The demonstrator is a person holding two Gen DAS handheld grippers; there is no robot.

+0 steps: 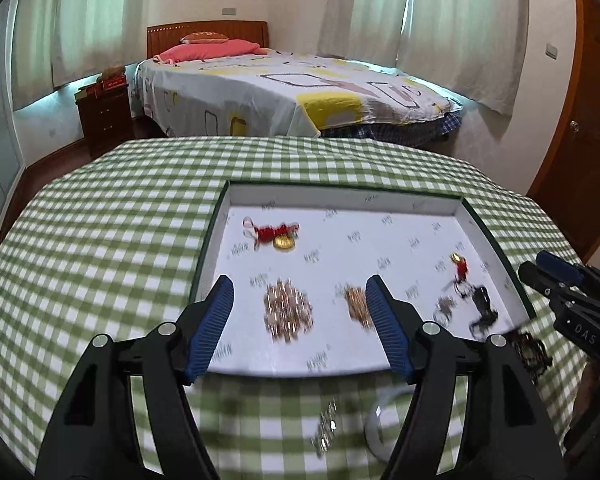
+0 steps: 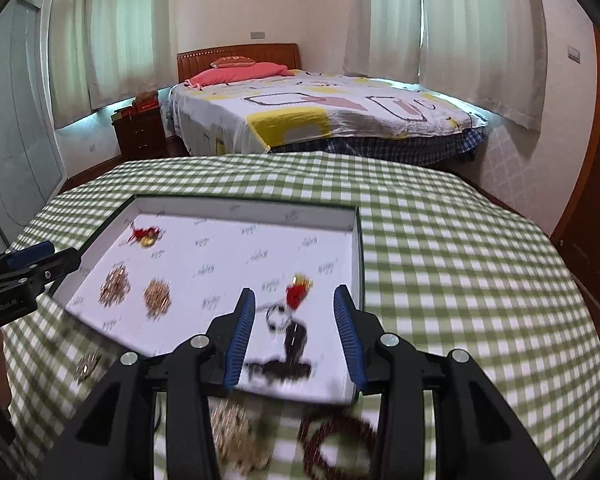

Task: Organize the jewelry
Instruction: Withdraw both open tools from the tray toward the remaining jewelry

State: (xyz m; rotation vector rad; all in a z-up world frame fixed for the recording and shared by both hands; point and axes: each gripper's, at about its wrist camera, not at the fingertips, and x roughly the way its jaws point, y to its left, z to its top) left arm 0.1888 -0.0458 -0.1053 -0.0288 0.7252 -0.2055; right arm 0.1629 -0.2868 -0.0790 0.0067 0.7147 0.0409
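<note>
On the cloth (image 2: 460,240) just in front of the box (image 2: 358,240) lies a dark red bead ring (image 2: 336,440), light, floppy and easy to snag, best pinched across one strand, while both grippers (image 1: 300,320) (image 2: 296,332) hang spread and empty.

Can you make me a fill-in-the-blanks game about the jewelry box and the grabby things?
1. The tray sits on a green and white ____ tablecloth.
2. The gold coin lies beside a ____ tassel.
3. Nothing is between the fingers of the left gripper, so its jaws are ____.
4. The dark red bead bracelet lies ____ the tray.

Missing words: checked; red; open; outside
</note>
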